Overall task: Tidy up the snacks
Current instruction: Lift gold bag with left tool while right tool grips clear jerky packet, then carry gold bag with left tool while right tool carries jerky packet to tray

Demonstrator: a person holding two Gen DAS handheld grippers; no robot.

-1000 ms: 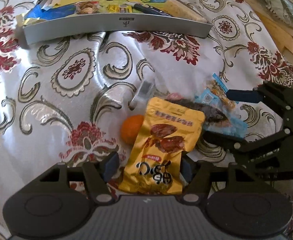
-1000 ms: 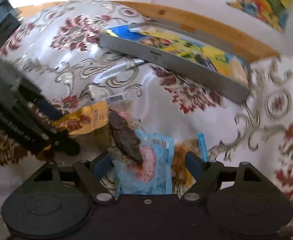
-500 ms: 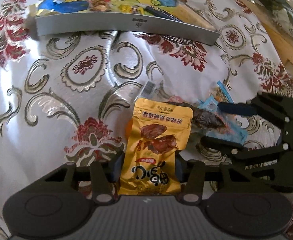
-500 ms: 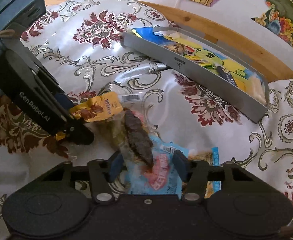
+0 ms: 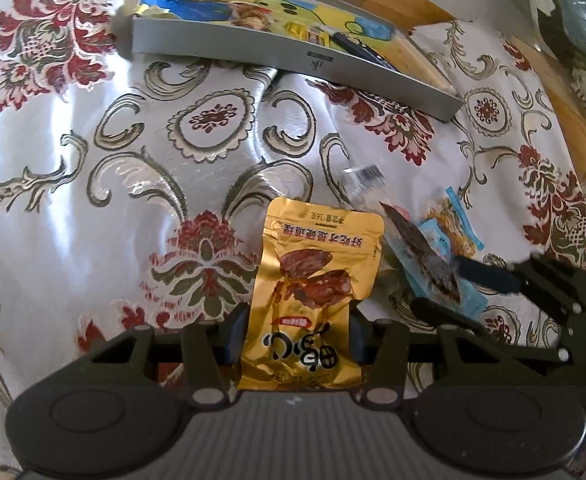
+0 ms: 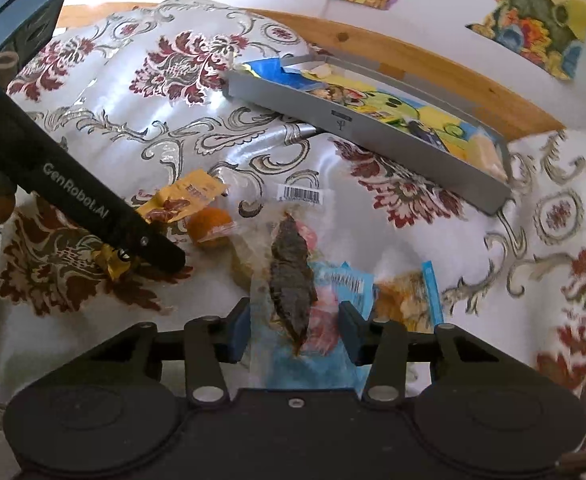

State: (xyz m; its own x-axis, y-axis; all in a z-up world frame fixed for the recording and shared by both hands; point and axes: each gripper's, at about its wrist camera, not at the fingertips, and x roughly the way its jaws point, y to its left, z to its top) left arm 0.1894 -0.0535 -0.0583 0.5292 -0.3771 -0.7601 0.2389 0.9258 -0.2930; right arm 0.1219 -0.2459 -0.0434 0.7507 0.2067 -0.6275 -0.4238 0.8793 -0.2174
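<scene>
where the left wrist camera looks down, the left gripper (image 5: 293,340) is squeezed onto a gold snack bag (image 5: 313,292). the bag stands up between the two blue pads, above the flowery cloth (image 5: 93,160). to the right, the right gripper (image 5: 465,288) pinches a clear packet with a dark dried fish (image 5: 425,256) in it. a blue snack pack (image 5: 453,224) lies just behind it. far back sits a long grey tray (image 5: 293,52) with snacks already inside.

from the right wrist camera, the right gripper (image 6: 293,336) is clamped on the clear fish packet (image 6: 291,276), with a light blue wrapper (image 6: 313,364) caught between its pads too. an orange ball snack (image 6: 211,226) lies on the cloth, near the left gripper (image 6: 133,240), which grips the gold bag (image 6: 181,200). a barcode label (image 6: 299,194) shows on a clear wrapper nearby. the grey tray (image 6: 373,132) rests well apart, by the wooden edge (image 6: 413,60).
</scene>
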